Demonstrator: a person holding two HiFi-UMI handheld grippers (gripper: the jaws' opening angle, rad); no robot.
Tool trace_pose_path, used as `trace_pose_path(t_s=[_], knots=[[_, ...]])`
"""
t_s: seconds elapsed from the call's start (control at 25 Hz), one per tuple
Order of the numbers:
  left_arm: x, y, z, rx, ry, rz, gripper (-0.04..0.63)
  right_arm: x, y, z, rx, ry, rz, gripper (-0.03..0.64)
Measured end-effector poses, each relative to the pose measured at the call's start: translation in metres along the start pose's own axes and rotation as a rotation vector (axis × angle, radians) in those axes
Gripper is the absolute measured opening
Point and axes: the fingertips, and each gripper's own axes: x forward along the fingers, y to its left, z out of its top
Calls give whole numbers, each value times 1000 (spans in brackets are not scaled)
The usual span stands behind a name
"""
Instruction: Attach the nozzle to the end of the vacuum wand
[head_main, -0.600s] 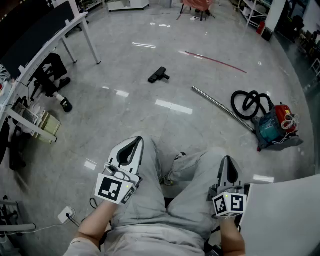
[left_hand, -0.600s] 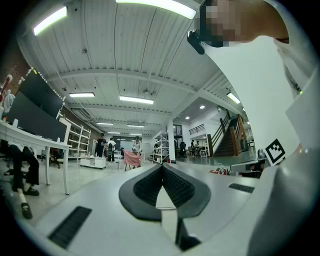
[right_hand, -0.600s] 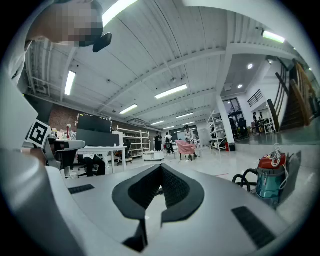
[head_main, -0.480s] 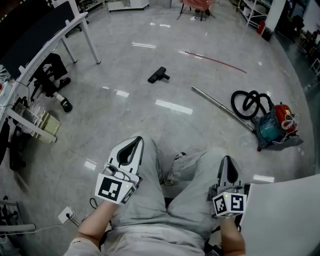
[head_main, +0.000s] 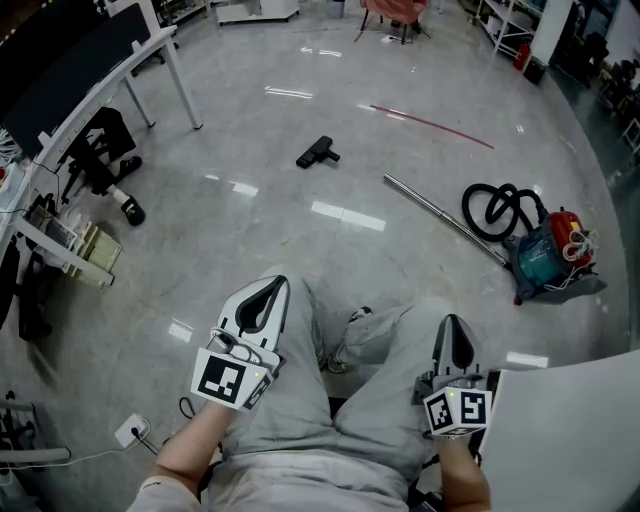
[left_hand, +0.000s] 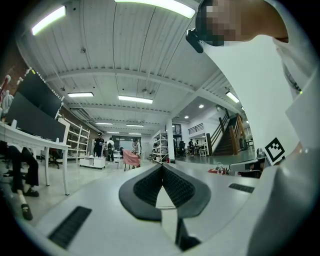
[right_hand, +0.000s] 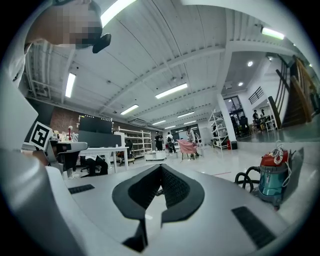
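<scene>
While the left hand-held gripper and the right hand-held gripper are hovering over the person's legs, the glossy grey floor is stretching out ahead of both. The teal vacuum, with its black hose coiled beside it, is lying ahead of the right hand-held gripper and off to its right, well apart from it. The wand is lying on the floor ahead of that gripper, running up to the vacuum. Both hand-held grippers are pointing level, clenched on nothing. The black nozzle is lying far ahead of the left hand-held gripper, well apart from the wand's free end.
</scene>
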Motion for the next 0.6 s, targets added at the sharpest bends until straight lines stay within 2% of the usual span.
trace_pose_path(t_s=[0.28,0.48,0.6], knots=[[-1,2,-6,15,14,12,9,2,0,5,10,-18,15,6],[6,25,-19,10,48,69,9,24,-1,13,-19,-20,-6,6],[19,41,-10,26,37,68,9,47,4,29,-19,-40,12,6]])
